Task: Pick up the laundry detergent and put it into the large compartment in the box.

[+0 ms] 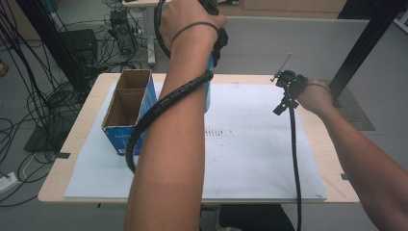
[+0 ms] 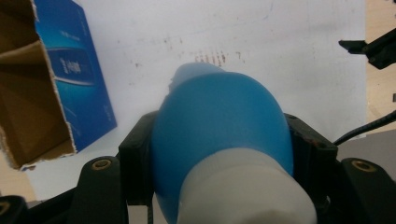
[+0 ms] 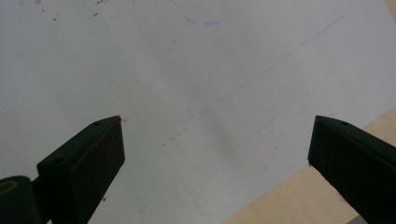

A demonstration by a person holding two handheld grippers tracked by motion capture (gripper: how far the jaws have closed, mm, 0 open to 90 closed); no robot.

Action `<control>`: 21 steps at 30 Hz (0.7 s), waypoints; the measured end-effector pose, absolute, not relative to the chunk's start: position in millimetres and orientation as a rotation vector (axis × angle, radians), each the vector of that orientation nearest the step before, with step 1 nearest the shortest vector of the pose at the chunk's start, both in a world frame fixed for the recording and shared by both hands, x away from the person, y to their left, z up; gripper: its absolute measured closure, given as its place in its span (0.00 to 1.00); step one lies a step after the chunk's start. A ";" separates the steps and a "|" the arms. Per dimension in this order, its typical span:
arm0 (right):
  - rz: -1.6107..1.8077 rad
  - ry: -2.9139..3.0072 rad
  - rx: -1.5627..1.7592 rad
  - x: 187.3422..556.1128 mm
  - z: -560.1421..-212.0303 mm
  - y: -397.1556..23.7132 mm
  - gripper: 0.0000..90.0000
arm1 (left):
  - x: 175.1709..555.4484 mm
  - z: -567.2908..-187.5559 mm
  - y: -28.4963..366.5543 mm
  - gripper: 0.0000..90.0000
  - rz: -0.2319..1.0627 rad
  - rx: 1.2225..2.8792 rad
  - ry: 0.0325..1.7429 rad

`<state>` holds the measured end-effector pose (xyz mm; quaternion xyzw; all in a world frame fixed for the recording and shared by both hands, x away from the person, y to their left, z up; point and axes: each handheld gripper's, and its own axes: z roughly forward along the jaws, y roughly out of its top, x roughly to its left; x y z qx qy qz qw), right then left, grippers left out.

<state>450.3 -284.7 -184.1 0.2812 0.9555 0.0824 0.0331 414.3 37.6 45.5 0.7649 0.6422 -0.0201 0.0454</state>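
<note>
The left gripper (image 2: 219,154) is clamped on a blue bottle (image 2: 219,126), carried high; next it needs lowering into the box (image 1: 126,108) at left. The right gripper (image 3: 215,154) hangs wide apart, holding nothing.

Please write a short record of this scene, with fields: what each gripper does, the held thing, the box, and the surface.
left gripper: shut on the blue bottle, raised above the table
blue bottle: blue body with a white part near the camera, clamped between the two jaws
right gripper: open, nothing between the jaws, over the white sheet near its edge
box: blue cardboard, open top, two compartments, both look empty, on the left part of the table
white sheet: covers most of the wooden table, with faint marks
</note>
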 end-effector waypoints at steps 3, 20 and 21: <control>0.252 2.941 0.869 451.5 -185.2 -283.3 0.04 | 414.6 51.8 39.9 0.42 -0.066 2.341 1.944; 0.254 2.923 0.880 453.2 -174.8 -278.8 0.04 | 418.6 55.1 71.7 0.42 -0.089 2.335 1.918; 0.252 2.924 0.879 453.4 -174.9 -278.2 0.04 | 418.7 54.3 74.5 0.42 -0.090 2.333 1.922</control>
